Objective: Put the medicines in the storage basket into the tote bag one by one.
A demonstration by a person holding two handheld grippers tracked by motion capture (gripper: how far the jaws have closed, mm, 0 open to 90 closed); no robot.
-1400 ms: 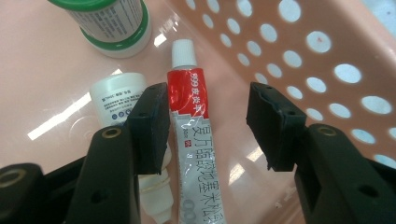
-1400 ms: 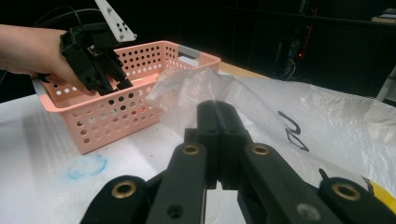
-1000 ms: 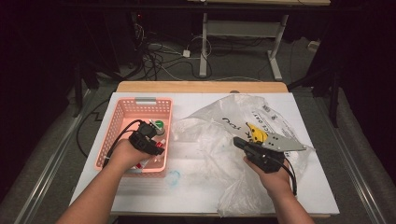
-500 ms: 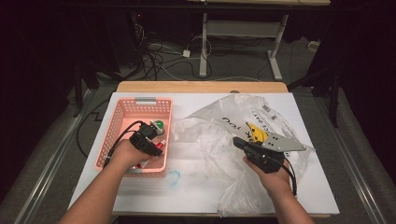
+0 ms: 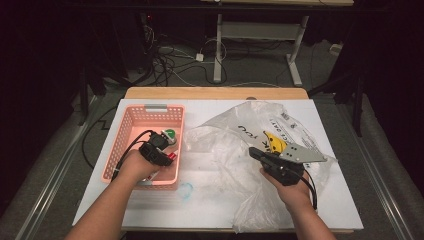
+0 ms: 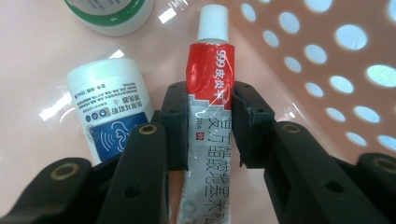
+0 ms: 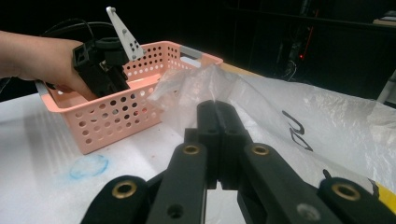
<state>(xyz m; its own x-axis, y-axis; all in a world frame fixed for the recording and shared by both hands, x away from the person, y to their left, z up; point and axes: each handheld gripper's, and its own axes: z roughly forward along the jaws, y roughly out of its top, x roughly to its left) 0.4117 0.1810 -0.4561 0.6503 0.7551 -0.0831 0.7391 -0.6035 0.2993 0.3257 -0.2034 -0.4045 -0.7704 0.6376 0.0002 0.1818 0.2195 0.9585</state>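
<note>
- Gripping a red-and-white ointment tube with a ribbed white cap [image 6: 208, 100], the left gripper [image 6: 208, 122] reaches down into the pink perforated plastic basket [image 5: 131, 131]; its jaws have just been closing, and their pads now meet the tube's two flanks, so the tube lies lengthwise between them, cap pointing away from the claw.
- The grip sits at mid-body, probably so that the soft tube lifts level rather than drooping from one end.
- Just to the left of the left jaw lies a white cylindrical bottle with a blue label [image 6: 109, 112], touching or nearly touching the jaw; beyond the tips stands a white jar with a green band [image 6: 112, 16], well clear.
- The right gripper [image 7: 217, 119] is fully closed on a fold of the crinkled clear plastic bag [image 5: 240, 145], the film rising just ahead of its tips.
- That pinch seemingly holds the bag's edge ready, the likely destination for the tube.
- The basket stands ahead and to the left of the right claw, on the white tabletop [image 5: 210, 210].
</note>
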